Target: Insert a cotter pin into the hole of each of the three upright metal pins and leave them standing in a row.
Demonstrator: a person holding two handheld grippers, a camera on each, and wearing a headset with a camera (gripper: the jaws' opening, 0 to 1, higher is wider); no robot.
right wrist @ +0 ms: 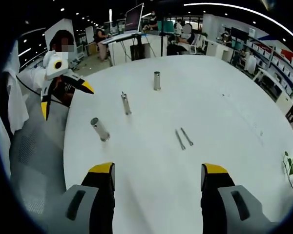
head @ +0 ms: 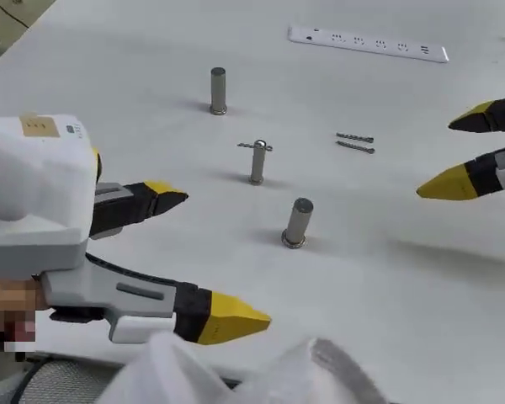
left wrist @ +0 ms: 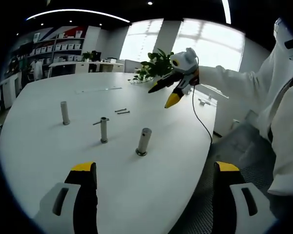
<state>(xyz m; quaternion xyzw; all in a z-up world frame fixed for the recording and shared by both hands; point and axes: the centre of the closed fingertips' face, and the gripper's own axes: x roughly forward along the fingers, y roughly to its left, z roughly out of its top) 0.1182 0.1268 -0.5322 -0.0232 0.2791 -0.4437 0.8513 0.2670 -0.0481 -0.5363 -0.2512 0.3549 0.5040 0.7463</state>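
My left gripper (head: 227,257) and right gripper (head: 436,159) hang with jaws spread, empty; I should pinch one loose cotter pin (head: 354,137) near its end, tip free.

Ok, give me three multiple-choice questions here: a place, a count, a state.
1. Where do the two loose thin metal cotter pins lie? A in a gripper; B on the floor; C on the white table.
2. How many upright grey metal pins carry a cotter pin? A none; B one; C three.
3. The yellow-tipped left gripper is: A open; B shut empty; C shut on a pin.
Answers: C, they lie flat beside the row; B, only the middle pin has one; A, its jaws stand apart.
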